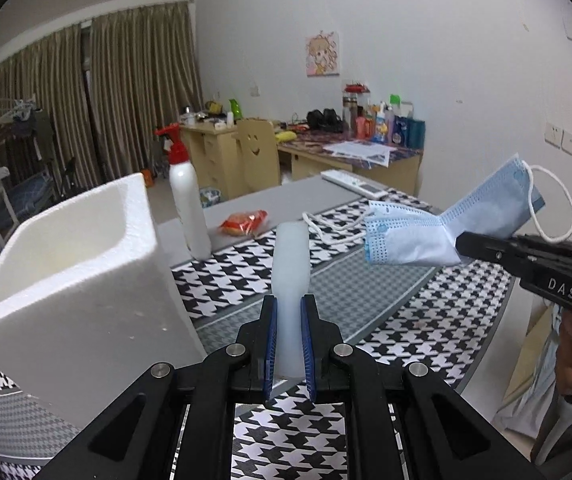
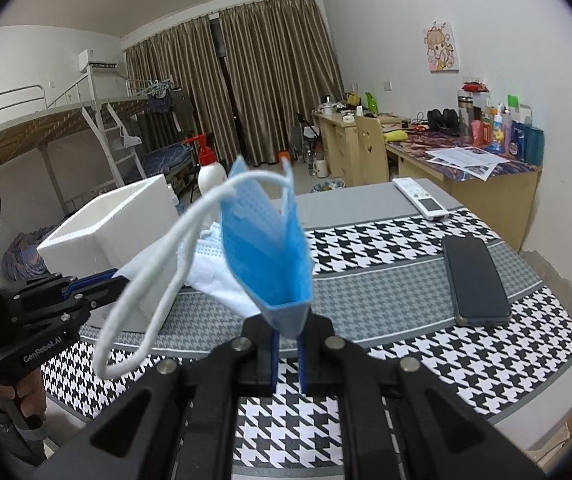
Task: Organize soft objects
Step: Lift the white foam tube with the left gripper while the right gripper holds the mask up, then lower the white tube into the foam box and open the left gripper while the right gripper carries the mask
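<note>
Soft, even indoor light is filling both views, slightly cool and dim, with only faint shadows lying on the patterned worktop (image 1: 366,288). The closed curtains (image 2: 270,80) are keeping daylight out. Fisheye distortion is bending walls and the worktop's edges, and black vignetting is darkening every corner. The white foam box (image 1: 78,280) at the left of the left view is looking near overexposed. Nearby black tool parts at the bottom are appearing slightly soft.

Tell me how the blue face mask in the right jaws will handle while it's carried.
Probably floppy: the face mask folds into a V above the right gripper. Likely very light, since a pinch at one edge holds it up. Its ear loop dangles loose and might snag on the foam box.
</note>
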